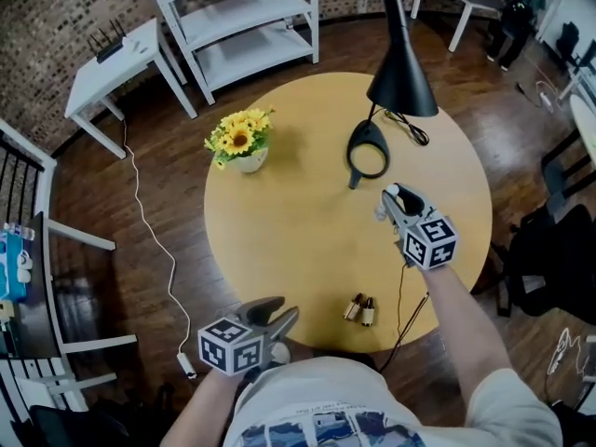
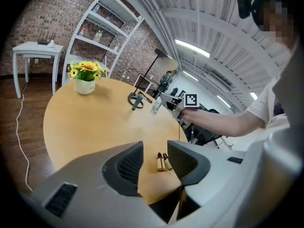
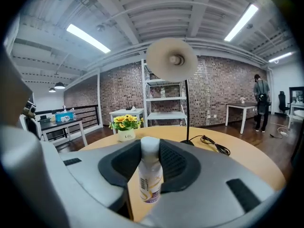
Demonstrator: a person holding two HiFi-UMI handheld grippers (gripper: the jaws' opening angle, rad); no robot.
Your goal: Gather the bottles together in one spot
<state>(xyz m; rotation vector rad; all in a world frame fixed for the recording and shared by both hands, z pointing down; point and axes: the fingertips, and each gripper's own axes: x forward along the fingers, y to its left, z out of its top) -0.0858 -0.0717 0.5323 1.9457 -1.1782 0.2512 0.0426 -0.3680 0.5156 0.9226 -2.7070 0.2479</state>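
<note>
My right gripper (image 1: 391,201) hovers over the right side of the round wooden table (image 1: 289,240), shut on a small white bottle (image 3: 151,175) with a white cap and a printed label. That bottle (image 2: 156,106) is also visible in the left gripper view, held above the tabletop. Two small brown bottles (image 1: 359,310) lie side by side near the table's front edge, below the right gripper. My left gripper (image 1: 284,317) is low at the front edge, left of them, open and holding nothing. The brown bottles (image 2: 163,161) show beyond its jaws.
A black desk lamp (image 1: 400,63) stands at the back right, its base (image 1: 368,149) and cord just beyond the right gripper. A white pot of sunflowers (image 1: 240,142) sits at the back left. A white shelf unit (image 1: 242,26) and a side table (image 1: 116,63) stand beyond the round table.
</note>
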